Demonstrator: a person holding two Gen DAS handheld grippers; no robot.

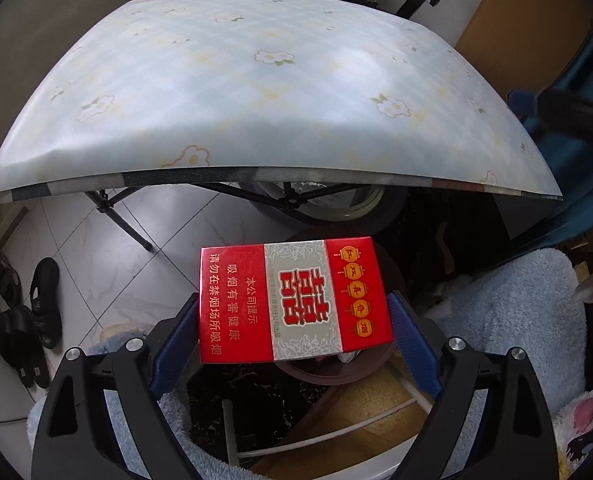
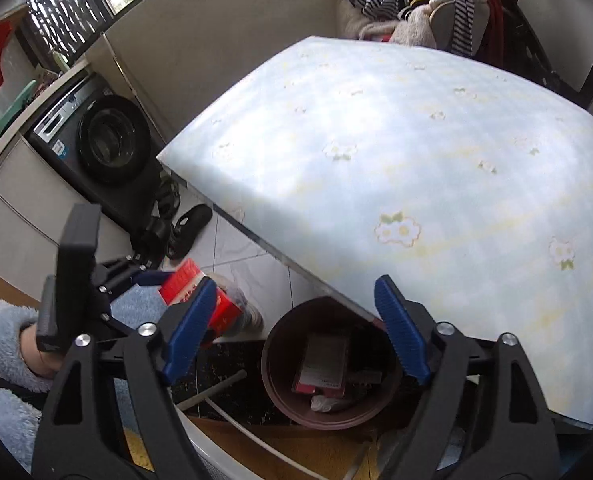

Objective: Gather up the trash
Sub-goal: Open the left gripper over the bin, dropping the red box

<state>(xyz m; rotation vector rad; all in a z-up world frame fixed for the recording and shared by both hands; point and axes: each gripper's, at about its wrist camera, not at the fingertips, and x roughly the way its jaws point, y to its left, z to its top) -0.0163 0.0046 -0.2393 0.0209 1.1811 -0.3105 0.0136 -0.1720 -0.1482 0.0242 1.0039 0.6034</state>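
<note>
Left wrist view: your left gripper (image 1: 294,320), blue pads clamped on both sides of a red cigarette pack (image 1: 294,300), holds it flat over the brown bin (image 1: 336,376); beyond, a table (image 1: 256,92) in floral cloth, black shoes (image 1: 44,300) on the tiled floor. Right wrist view: your right gripper (image 2: 292,320), jaws spread wide with nothing between them, hangs above the bin (image 2: 276,360), which holds cartons and crumpled paper; at left the pack (image 2: 188,280) sits in the left gripper (image 2: 164,284), gripped by a hand (image 2: 36,352) in a fleecy blue sleeve (image 2: 0,328), beside the bin and off the table (image 2: 416,160) edge.
</note>
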